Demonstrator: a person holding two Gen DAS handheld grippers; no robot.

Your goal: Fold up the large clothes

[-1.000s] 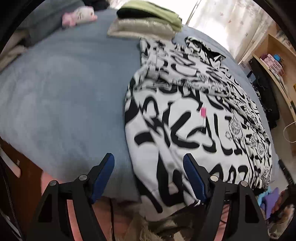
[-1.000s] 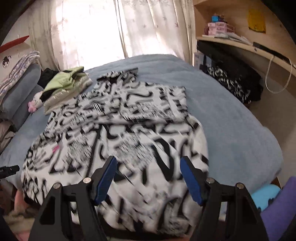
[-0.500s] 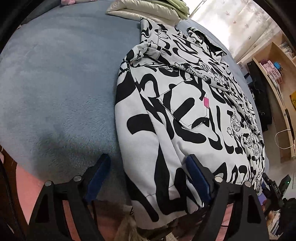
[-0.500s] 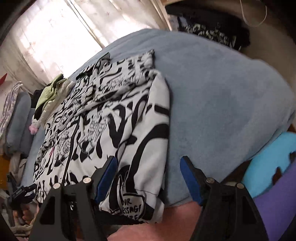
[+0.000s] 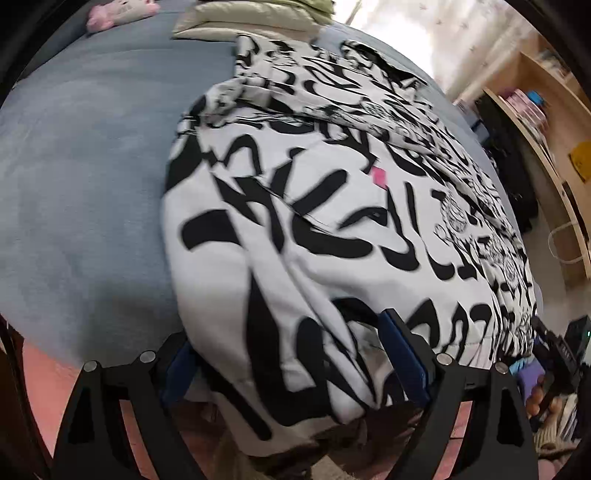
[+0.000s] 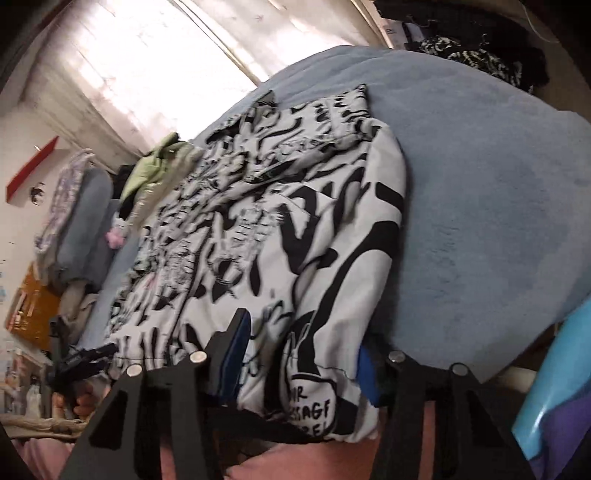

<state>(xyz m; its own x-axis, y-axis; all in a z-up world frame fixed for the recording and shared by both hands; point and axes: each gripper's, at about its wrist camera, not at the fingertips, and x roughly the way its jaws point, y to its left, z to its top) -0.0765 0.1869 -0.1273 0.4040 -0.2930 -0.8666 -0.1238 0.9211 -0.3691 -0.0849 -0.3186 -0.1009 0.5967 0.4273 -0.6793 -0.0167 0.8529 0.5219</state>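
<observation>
A large black-and-white printed garment (image 5: 332, 206) was spread flat over a blue blanket (image 5: 81, 192), its lower hem hanging over the near edge of the bed. The left gripper (image 5: 291, 365) was held at the garment's hem corner on one side; its jaws had just been opening and stood wide, with the hem fabric bunched between the blue pads (image 5: 404, 360) but not clearly pressed by them. The right gripper (image 6: 301, 365) was set at the other hem corner (image 6: 314, 398), where a printed speech bubble was seen; its jaws had just been closing, and the cloth was lying between the pads (image 6: 232, 358), though whether it was actually pinched could not be told. A small pink tag (image 5: 378, 176) was visible on the garment's front. Folded green and cream clothes (image 6: 159, 173) were stacked beyond the garment, near a pink plush toy (image 5: 110, 16). A wooden shelf (image 5: 546, 122) was seen beside the bed.
</observation>
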